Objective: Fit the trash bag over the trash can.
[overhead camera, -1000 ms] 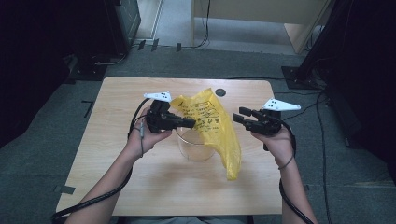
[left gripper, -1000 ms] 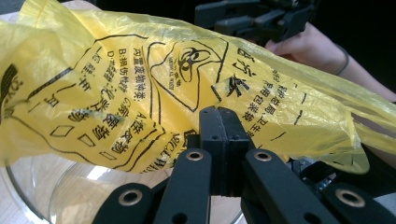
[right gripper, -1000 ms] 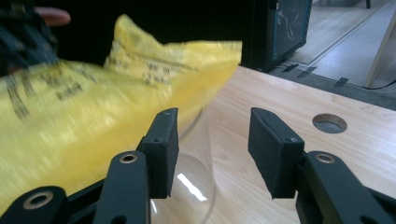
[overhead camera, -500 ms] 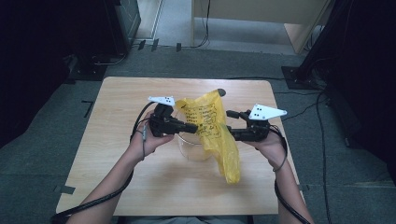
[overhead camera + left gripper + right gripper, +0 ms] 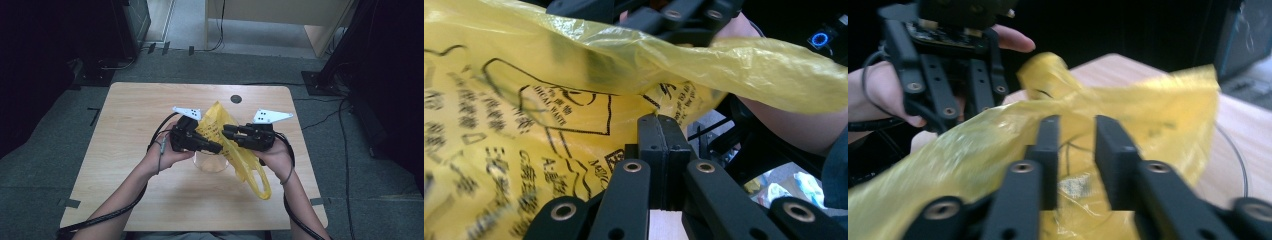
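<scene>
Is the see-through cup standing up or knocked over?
Standing up. The cup sits on the table with its round mouth facing up, just under the yellow bag.

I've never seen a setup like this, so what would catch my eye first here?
The bright yellow plastic bag at the middle of the wooden table, stretched between two black hand-held grippers. The left gripper pinches it with jaws shut. A clear cup stands just beneath the bag.

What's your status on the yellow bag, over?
Left gripper shut on yellow bag. Right gripper closing, fingers straddle bag film, gap showing. Clear cup under bag. Nothing in the way.
</scene>
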The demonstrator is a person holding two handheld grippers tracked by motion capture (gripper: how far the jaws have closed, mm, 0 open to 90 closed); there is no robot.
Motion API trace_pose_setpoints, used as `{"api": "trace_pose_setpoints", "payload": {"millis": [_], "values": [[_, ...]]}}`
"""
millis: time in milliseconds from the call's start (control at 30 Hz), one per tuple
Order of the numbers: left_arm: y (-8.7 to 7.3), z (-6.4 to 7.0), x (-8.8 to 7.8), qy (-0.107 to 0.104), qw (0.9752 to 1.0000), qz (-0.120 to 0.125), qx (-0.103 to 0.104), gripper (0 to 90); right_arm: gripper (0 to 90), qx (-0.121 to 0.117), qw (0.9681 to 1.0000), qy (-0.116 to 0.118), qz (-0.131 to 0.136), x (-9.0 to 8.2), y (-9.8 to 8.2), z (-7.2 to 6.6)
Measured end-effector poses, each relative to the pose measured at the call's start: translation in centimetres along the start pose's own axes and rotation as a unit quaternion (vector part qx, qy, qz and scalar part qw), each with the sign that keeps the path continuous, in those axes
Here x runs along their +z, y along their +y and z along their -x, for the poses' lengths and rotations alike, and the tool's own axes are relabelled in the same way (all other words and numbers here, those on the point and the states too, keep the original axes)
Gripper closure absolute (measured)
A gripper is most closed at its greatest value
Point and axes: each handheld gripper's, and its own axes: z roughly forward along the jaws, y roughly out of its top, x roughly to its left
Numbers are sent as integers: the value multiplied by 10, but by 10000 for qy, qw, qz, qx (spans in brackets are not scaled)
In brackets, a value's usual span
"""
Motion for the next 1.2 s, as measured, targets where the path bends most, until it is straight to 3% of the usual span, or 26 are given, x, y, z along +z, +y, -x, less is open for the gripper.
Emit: {"api": "trace_pose_setpoints", "payload": {"millis": [133, 233, 367, 500, 633, 767, 833, 1033, 1200], "values": [[0, -3, -5, 9, 9999, 159, -41, 900, 893, 277, 9989, -266, -270, 1, -1, 2], [1, -7, -16, 124, 9987, 484, -101, 900, 900, 601, 9964, -350, -493, 1, -4, 7], [1, -15, -30, 349, 9944, 936, -352, 900, 900, 825, 9937, -367, -670, -1, -5, 11], [-2, -23, -36, 803, 9883, 1163, -567, 900, 900, 875, 9930, -274, -749, -3, -4, 11], [-3, -28, -35, 1102, 9851, 1075, -761, 900, 900, 914, 9920, -111, -868, 1, -4, 7], [-3, -26, -31, 1254, 9864, 762, -746, 900, 900, 890, 9907, 34, -1029, 9, -5, 4], [-4, -24, -29, 1300, 9871, 634, -693, 900, 878, 887, 9905, 1, -1047, 12, -6, 3], [-10, -26, -32, 1204, 9890, 534, -675, 900, 689, 650, 9943, -107, -844, 3, -4, 7], [-13, -28, -35, 1156, 9895, 480, -726, 900, 632, 612, 9962, -190, -585, -16, 2, 14]]}}
